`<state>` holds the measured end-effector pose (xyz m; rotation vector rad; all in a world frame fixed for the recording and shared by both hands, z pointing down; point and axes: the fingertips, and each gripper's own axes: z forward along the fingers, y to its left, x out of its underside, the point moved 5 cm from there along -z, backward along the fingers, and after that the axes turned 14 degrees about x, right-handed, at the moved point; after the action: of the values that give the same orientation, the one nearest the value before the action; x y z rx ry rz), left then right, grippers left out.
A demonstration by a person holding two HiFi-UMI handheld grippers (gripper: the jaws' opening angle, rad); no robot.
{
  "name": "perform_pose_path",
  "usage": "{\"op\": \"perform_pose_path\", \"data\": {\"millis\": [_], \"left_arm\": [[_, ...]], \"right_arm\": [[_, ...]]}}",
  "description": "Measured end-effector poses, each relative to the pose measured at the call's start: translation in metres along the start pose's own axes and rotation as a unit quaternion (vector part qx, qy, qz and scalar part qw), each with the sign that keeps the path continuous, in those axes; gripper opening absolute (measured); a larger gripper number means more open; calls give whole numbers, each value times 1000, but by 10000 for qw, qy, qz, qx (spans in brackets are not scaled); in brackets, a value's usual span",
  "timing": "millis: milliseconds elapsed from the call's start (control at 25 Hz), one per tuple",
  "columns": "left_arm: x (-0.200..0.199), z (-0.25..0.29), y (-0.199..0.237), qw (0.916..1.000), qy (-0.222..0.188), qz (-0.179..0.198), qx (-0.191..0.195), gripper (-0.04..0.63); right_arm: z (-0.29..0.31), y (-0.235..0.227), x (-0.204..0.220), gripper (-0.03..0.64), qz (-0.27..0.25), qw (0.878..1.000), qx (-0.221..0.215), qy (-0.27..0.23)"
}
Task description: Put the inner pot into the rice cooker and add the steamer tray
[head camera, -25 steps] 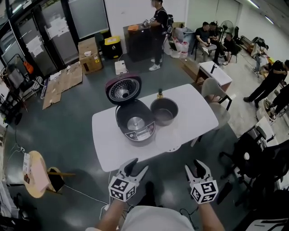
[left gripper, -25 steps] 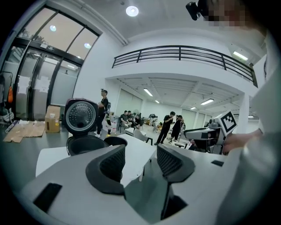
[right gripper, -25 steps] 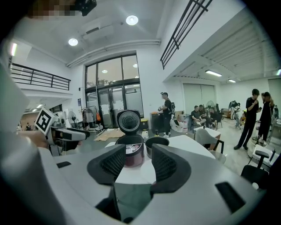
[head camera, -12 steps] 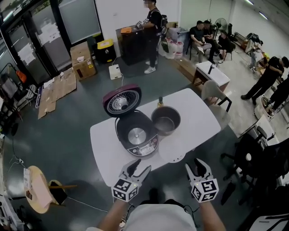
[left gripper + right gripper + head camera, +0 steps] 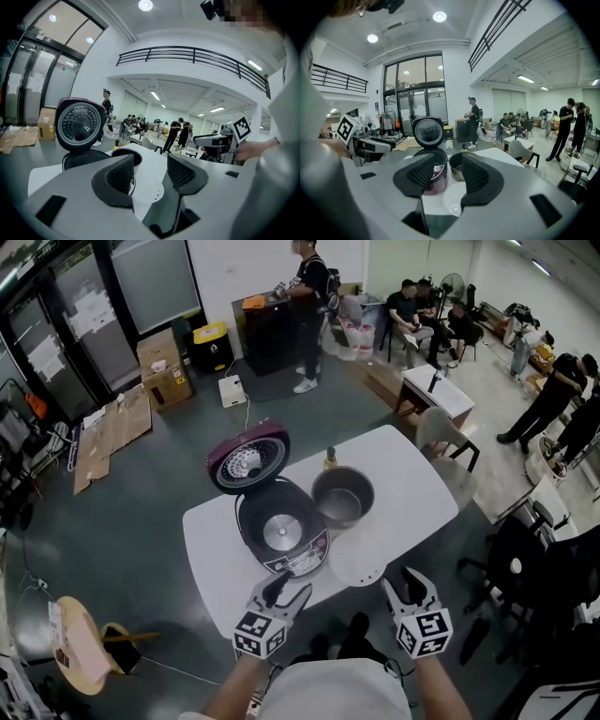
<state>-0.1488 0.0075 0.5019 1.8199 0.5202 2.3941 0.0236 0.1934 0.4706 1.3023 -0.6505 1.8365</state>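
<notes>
Both steps lie ahead: the inner pot (image 5: 342,495) sits on the table (image 5: 412,486) at frame centre, just right of the open, empty rice cooker (image 5: 281,531), with the steamer tray (image 5: 358,563) lying below it. Low in frame, left gripper (image 5: 289,586) and right gripper (image 5: 405,581) gape wide, holding nothing.

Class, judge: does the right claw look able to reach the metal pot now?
Probably yes: the open, empty right claw faces the pot; only a flat white tray lies between them.
</notes>
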Motion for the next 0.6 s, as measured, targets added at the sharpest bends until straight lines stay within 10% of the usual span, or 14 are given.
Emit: {"op": "perform_pose_path", "data": {"millis": [600], "left_arm": [[-16, 79, 47, 9979, 39, -307, -567, 241]], "right_arm": [[108, -56, -15, 198, -102, 9981, -580, 184]]}}
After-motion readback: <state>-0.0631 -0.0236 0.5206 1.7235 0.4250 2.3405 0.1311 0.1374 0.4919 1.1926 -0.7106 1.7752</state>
